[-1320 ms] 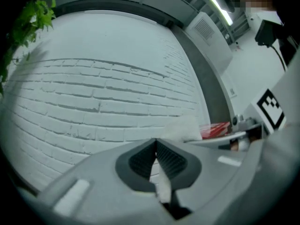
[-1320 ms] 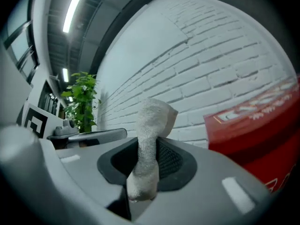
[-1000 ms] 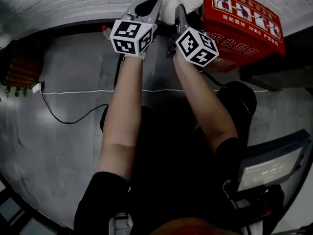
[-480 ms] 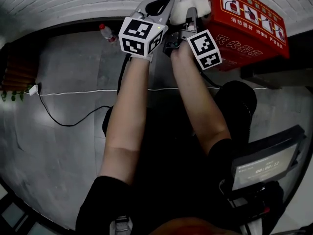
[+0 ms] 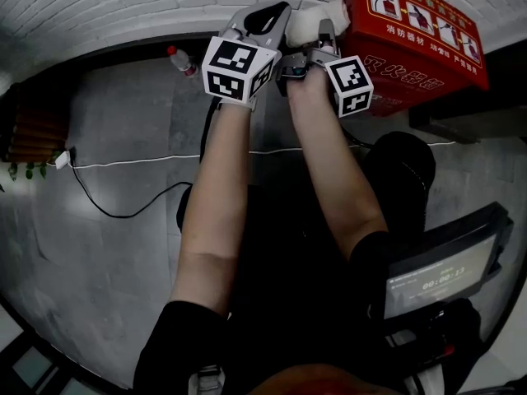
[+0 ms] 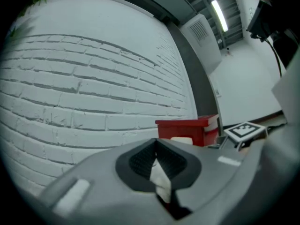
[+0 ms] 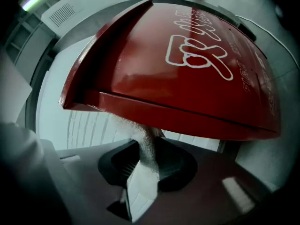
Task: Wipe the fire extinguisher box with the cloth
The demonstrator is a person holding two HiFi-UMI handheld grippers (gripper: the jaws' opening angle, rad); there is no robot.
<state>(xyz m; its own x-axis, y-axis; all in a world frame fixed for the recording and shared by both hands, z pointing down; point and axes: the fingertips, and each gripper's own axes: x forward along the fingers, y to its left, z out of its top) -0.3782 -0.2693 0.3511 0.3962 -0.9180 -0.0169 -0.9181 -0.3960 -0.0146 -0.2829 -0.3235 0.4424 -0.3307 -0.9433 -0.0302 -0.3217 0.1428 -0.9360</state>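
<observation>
Okay, left hand-held gripper and right hand-held gripper pinch the cloth; the fire extinguisher box could snag it.

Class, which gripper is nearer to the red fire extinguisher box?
Right. The right gripper holds the cloth at the left edge of the box; the left gripper sits farther left, by the brick wall.

Bare utility interior — white brick wall, grey concrete floor.
</observation>
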